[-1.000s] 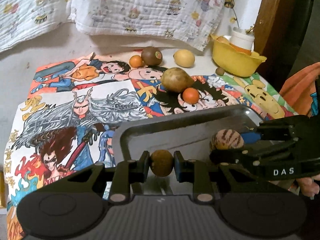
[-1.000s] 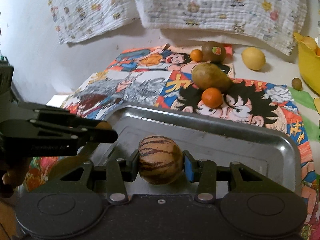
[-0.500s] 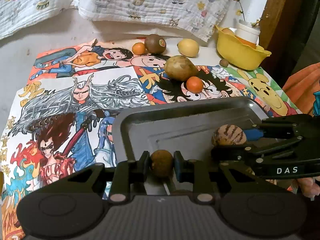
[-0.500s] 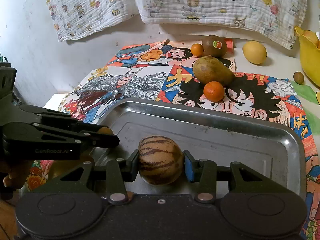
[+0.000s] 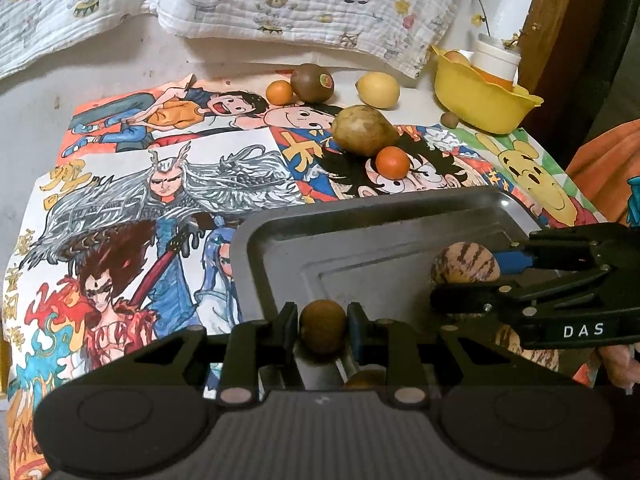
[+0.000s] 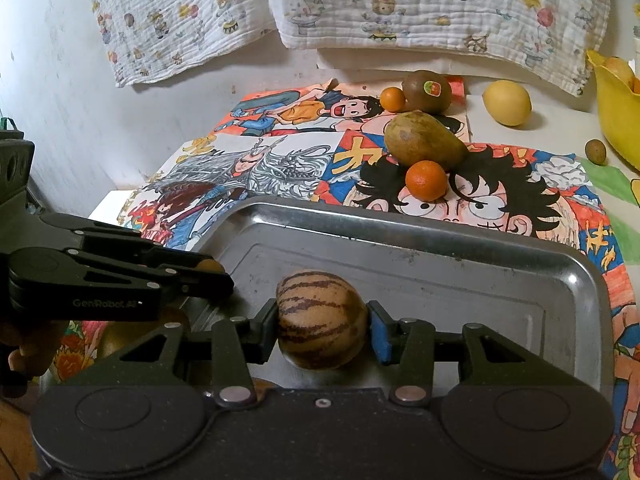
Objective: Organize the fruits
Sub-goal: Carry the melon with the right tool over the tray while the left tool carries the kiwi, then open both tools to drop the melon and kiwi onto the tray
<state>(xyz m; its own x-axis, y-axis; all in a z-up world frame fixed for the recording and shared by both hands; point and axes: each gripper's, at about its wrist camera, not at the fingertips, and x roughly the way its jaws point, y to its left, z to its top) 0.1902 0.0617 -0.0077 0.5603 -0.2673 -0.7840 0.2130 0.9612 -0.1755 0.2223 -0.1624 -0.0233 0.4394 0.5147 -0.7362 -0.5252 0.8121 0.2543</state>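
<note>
A steel tray [image 5: 360,204] [image 6: 400,216] lies at the near edge of the cartoon-print mat. My left gripper [image 5: 322,326] is shut on a small round brown fruit [image 5: 322,330] just over the tray's near left corner. From the right wrist view that gripper [image 6: 216,276] reaches in from the left. My right gripper [image 6: 322,330] has a tan fruit with dark stripes [image 6: 322,318] between its pads, low over the tray floor. Its jaws are opening, and the pads still touch the fruit's sides. The left wrist view shows this gripper [image 5: 468,280] and the striped fruit [image 5: 464,266] at the tray's right.
Beyond the tray lie a green-brown mango [image 5: 362,130], a small orange [image 5: 392,162], a kiwi [image 5: 312,82], another small orange [image 5: 279,92], a lemon [image 5: 378,90] and a tiny brown fruit [image 5: 450,119]. A yellow bowl [image 5: 480,104] stands far right. Printed cloth hangs behind.
Both grippers stay where they were with their fruits between the pads. The right jaws stand a touch wider around the striped fruit.
</note>
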